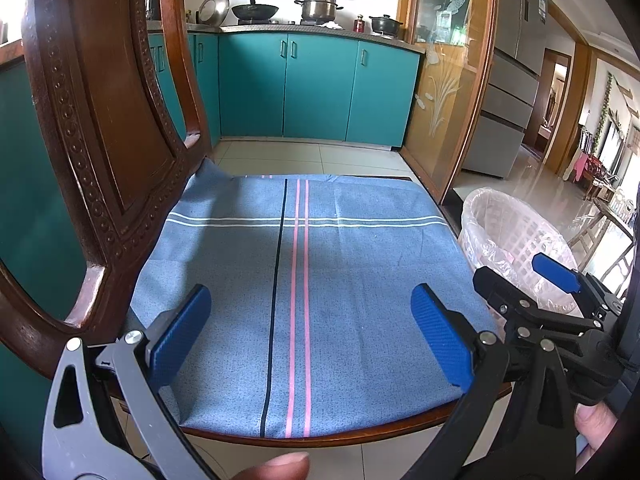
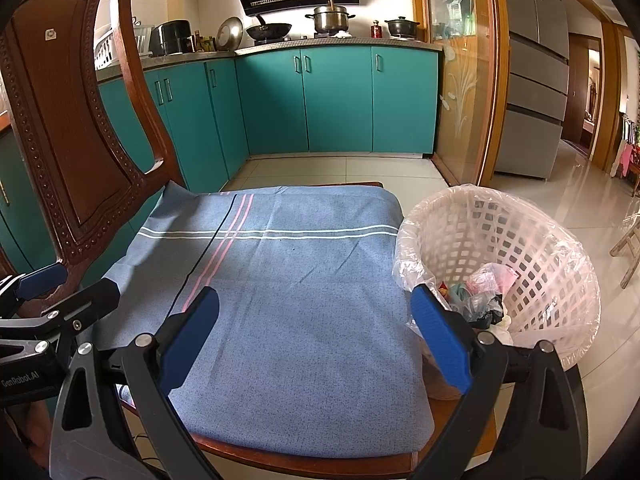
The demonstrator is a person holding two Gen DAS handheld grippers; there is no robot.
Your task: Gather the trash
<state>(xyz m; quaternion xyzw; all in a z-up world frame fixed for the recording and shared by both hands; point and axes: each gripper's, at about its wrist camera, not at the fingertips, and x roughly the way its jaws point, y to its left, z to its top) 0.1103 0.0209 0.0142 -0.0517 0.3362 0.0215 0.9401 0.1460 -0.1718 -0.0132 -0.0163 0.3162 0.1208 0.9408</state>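
I see the trash [image 2: 486, 298] lying inside the lined basket [image 2: 560, 248], just right of my right gripper [image 2: 316, 336] beside the chair's blue cloth [image 2: 288, 300]. Both jaws spread wide, empty; left gripper [image 1: 312, 328] hovers over the cloth too.

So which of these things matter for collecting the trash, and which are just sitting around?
Part of the job:
- basket lined with a plastic bag
- trash already inside it
- left gripper and right gripper, both open

Just there:
- chair
- blue cloth
- pots
- fridge
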